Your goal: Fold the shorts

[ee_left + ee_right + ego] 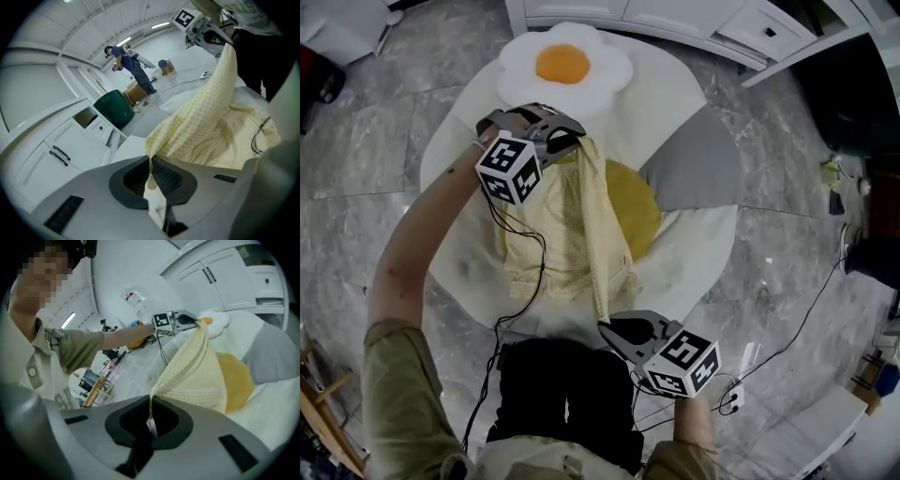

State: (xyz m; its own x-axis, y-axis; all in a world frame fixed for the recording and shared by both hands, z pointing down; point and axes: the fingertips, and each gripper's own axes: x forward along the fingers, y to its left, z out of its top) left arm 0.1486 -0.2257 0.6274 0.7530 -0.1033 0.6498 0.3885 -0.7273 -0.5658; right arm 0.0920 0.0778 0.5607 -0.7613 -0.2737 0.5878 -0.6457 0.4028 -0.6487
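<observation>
The left gripper (569, 141) and right gripper (607, 328) are each pinching, fingers closed, an edge of the pale yellow fine-checked shorts (572, 230), which are hanging stretched between them over the white egg-shaped mat (694, 262).

Shorts (567, 230): pale yellow, fine woven check throughout.
Cushion (565, 64): white, orange yolk disc at centre; fried-egg pattern.
Mat (694, 253): white, deep yellow round patch at middle, grey wedge at one side.
Floor (375, 122): grey marble, paler veining.
Left gripper (575, 142), right gripper (607, 329): grey bodies, black pads, cubes with black-and-white square markers.
Sleeve (398, 375): olive.
Trousers (562, 394): black.
Cables (520, 272): black.
Cabinets (51, 154): white, dark handles.
Bin (114, 108): dark green.
</observation>
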